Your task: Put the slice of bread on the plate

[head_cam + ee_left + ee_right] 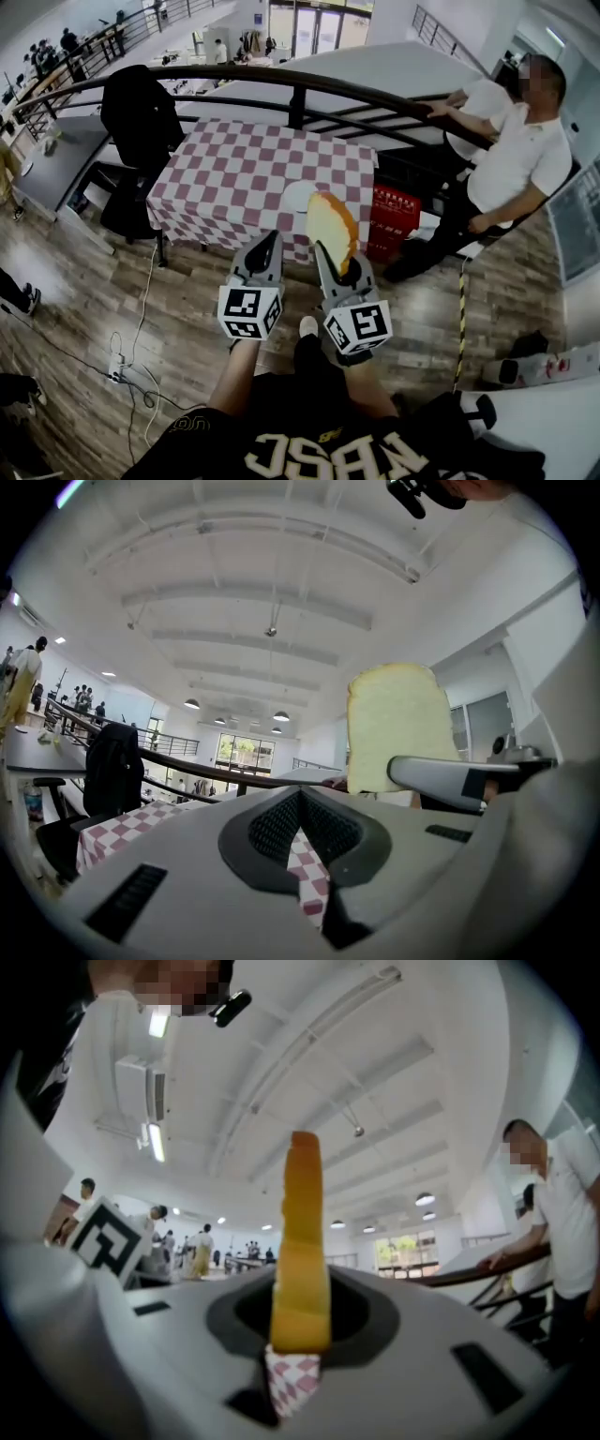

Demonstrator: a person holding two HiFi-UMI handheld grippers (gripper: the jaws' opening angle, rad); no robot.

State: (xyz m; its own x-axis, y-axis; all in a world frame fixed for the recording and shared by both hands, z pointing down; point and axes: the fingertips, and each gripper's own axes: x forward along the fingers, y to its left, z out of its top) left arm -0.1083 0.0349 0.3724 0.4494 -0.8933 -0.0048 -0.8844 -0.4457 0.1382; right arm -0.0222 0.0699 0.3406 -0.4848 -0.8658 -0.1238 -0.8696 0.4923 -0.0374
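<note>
Clearly, the right gripper is seen clenched on the slice of bread, which is pinched at its lower edge between the two jaws and stood upright, its orange-brown crust turned edge-on in the right gripper view and its pale face shown in the left gripper view. The left gripper is held just beside it, to the left in the head view, with its jaws brought together at the tips and nothing gripped between them; only checked cloth is glimpsed through the narrow slit behind the tips. Both grippers are pointed roughly level, and the marker cubes are turned back toward the person who holds them. The bread is carried in the air, apart from the table, over the wooden floor. Beyond the grippers, the table is found covered with a red-and-white checked cloth, and the white plate is set on it close to its near edge; from the head view the plate's right side is partly overlapped by the raised slice. A red crate is placed on the floor by the table's right end. A dark jacket is draped over a chair at the table's left. A curved black railing is run behind the table, and a person in a white shirt is leaned against it at the right.
</note>
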